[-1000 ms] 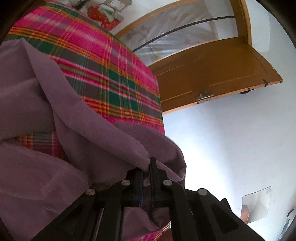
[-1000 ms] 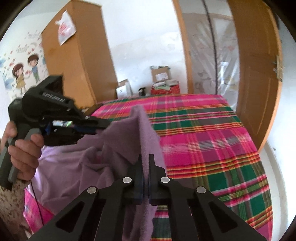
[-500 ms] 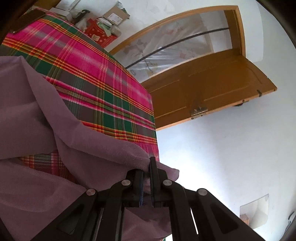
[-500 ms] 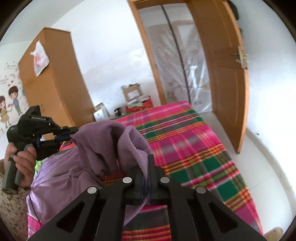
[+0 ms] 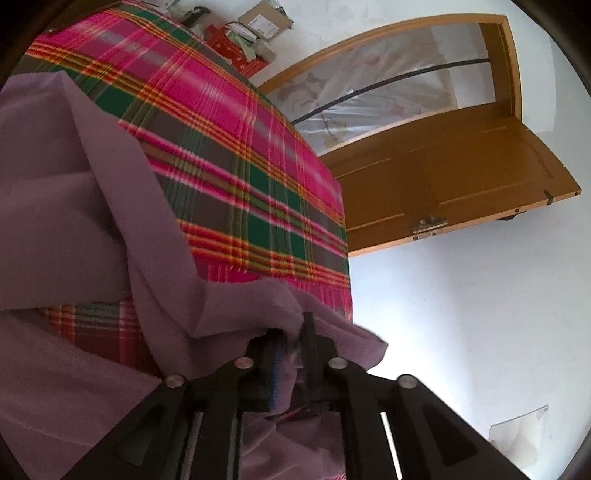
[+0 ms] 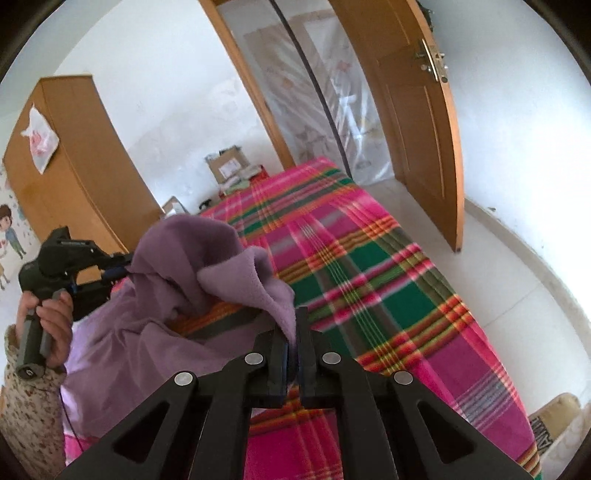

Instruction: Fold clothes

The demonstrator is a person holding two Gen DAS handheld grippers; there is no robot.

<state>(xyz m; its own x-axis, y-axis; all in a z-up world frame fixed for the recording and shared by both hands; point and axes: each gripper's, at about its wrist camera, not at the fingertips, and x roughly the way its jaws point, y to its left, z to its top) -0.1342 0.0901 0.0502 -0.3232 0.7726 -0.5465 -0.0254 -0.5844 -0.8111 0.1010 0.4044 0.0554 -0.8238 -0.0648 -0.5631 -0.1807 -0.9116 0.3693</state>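
Left wrist view: a bed covered by a pink, green and orange plaid blanket [image 5: 236,155] fills the upper left. Beyond the bed's far end stand a red box and an opened cardboard carton [image 5: 264,24]; the label on the carton is too small to read. Past the bed's far corner is an open brown wooden door [image 5: 443,177] in a wooden frame, with a translucent plastic curtain [image 5: 369,81] hanging in the doorway, and a white wall runs beside the bed. A soft purple fleece garment [image 5: 74,206] lies bunched over the near end of the bed. The black left gripper [image 5: 293,343] points down at the bed's near edge; its jaws are opening, a fold of the purple fleece between them and a small gap showing beside the cloth.

Right wrist view: the plaid bed stretches away toward the doorway, white floor tiles [image 6: 517,280] beside it. Left of the bed is a tall orange-brown wooden wardrobe [image 6: 74,162] with a white plastic bag [image 6: 38,142] hanging on it, and cartoon stickers on the wall beside it. No writing is legible. The right gripper [image 6: 293,332] angles down over the bed's near end, its fingers nearly closed and pinching a corner of the purple garment [image 6: 207,273]. At the bed's left side a hand [image 6: 51,325] in a floral sleeve grips the handle of the left gripper, whose tip meets the same raised cloth.
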